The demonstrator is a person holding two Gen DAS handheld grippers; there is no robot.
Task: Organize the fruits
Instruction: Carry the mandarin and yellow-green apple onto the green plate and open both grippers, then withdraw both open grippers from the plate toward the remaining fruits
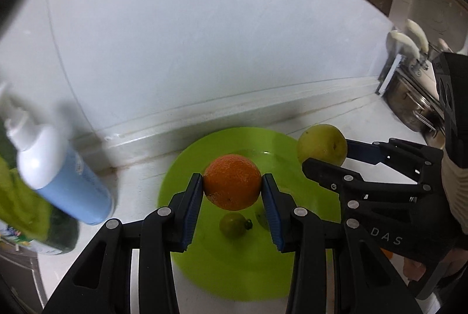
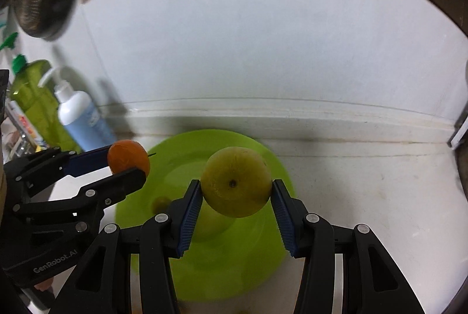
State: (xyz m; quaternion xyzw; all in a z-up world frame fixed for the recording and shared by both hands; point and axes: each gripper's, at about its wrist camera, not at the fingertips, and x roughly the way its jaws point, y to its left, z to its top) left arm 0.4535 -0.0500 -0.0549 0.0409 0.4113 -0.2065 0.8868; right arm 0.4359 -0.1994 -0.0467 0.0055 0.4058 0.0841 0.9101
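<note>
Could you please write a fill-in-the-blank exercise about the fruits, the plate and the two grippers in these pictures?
1. The left gripper holds an ____ between its jaws.
2. The right gripper holds a yellow-green fruit above a ____ plate.
3. One small green fruit already lies ____ the plate.
4. The white-and-blue pump bottle stands to the ____ of the plate in the right wrist view.

Missing words: orange; green; on; left
</note>
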